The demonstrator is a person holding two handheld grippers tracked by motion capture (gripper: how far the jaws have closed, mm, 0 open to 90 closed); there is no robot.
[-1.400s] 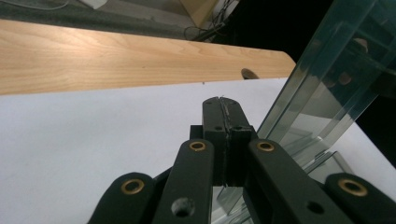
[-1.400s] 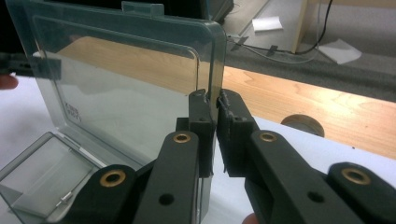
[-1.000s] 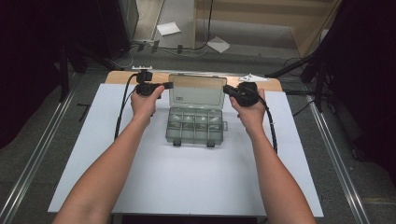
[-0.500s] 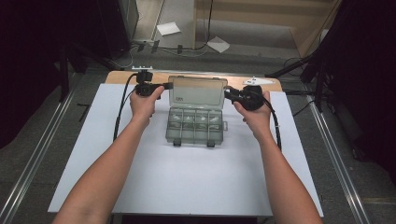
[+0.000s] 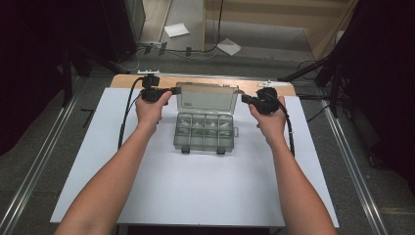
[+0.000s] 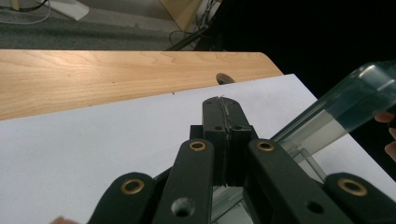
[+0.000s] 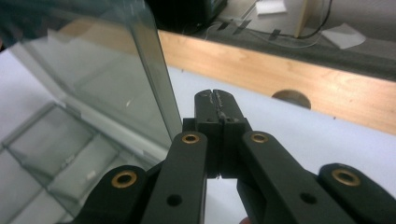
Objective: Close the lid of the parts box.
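Note:
A clear plastic compartment box (image 5: 177,141) lies mid-table with its lid (image 5: 208,99) standing upright at the back. My left gripper (image 5: 172,91) is level at the lid's upper left corner. In the left gripper view its jaws (image 6: 221,103) are shut with nothing between them, and the lid (image 6: 345,105) slants up on the right. My right gripper (image 5: 244,99) sits just off the lid's right edge. Its jaws (image 7: 215,97) have just closed and are shut and empty, beside the lid (image 7: 93,70) and the box's compartments (image 7: 51,154).
The box rests on a white sheet (image 5: 205,191) that covers a wooden table (image 5: 122,81). The wood has a round hole (image 7: 292,98) near its back right. Cables trail from both grippers. Papers (image 5: 175,29) lie on the floor beyond, and metal rails run along both sides.

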